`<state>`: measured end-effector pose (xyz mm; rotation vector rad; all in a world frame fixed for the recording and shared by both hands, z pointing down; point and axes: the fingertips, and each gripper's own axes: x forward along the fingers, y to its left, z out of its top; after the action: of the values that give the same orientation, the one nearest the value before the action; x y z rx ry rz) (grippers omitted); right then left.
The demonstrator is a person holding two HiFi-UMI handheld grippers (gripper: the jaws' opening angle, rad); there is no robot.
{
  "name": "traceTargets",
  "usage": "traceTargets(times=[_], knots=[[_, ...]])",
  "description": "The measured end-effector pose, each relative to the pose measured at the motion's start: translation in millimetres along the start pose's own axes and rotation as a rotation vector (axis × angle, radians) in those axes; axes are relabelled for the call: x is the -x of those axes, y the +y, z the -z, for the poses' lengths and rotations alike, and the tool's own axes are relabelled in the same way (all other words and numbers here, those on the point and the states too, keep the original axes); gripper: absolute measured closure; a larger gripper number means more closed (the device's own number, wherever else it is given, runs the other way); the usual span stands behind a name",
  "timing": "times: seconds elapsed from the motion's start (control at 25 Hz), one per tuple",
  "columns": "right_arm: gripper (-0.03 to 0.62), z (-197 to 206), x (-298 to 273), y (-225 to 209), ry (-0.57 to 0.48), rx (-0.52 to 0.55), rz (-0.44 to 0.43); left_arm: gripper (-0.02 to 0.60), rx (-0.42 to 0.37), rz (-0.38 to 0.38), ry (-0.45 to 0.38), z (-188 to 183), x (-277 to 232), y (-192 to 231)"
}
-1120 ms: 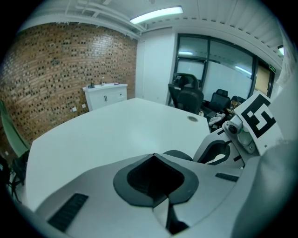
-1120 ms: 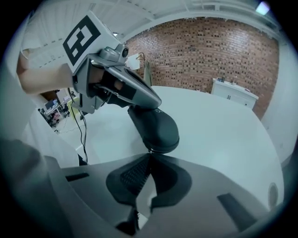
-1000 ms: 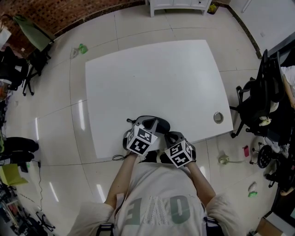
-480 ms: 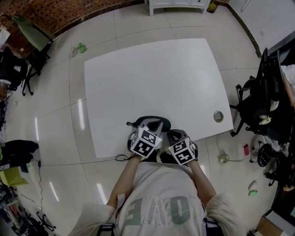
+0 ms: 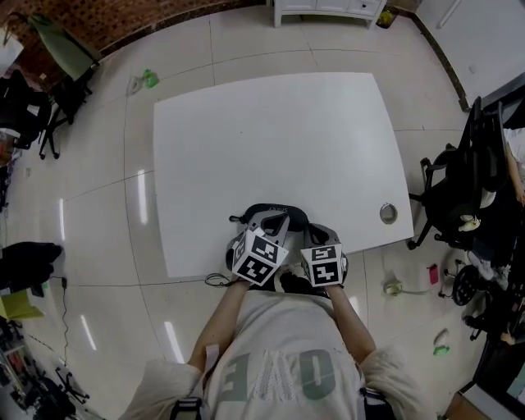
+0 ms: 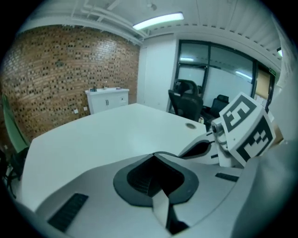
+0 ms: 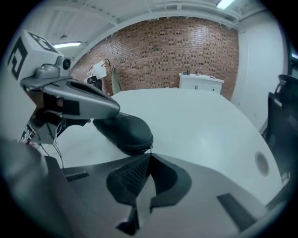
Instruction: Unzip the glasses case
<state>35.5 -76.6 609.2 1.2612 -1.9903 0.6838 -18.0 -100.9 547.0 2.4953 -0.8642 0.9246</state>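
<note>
The black glasses case [image 5: 276, 215] lies near the front edge of the white table [image 5: 271, 139]. In the right gripper view the case [image 7: 124, 132] lies just past my jaws. Its small metal zipper pull [image 7: 150, 149] goes into the tips of my right gripper [image 7: 150, 157], which is shut on it. My left gripper [image 7: 109, 108] reaches over the case's left end and rests on its top. In the left gripper view its jaws [image 6: 153, 156] meet at the tips with nothing showing between them; the case is hidden under them. The right gripper [image 6: 190, 149] shows at that view's right.
A round cable hole [image 5: 388, 212] is set in the table's front right corner. A black office chair [image 5: 459, 189] stands right of the table. A white cabinet [image 5: 328, 8] is at the far wall. A thin cable [image 5: 215, 280] hangs by the front edge.
My right gripper has rolled and shifted a little along the case's near side. The left gripper and the case have stayed about where they were.
</note>
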Motion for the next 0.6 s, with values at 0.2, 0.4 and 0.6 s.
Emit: traceTargets(times=[0.2,0.4,0.6], knots=[[0.594,16.1,11.0,70.7,0.025,0.28,-0.18,0.577,-0.004,-0.009,0.013,-2.3,2.5,-1.5],[0.594,25.8,9.5,81.6,0.042,0.334,-0.222,0.577,0.022,-0.014,0.079,27.9,-1.8,-1.6],[0.594,12.8,-0.3,61.5,0.038,0.355,-0.197,0.577,0.039,0.013,0.099,27.4,-5.4,-2.5]])
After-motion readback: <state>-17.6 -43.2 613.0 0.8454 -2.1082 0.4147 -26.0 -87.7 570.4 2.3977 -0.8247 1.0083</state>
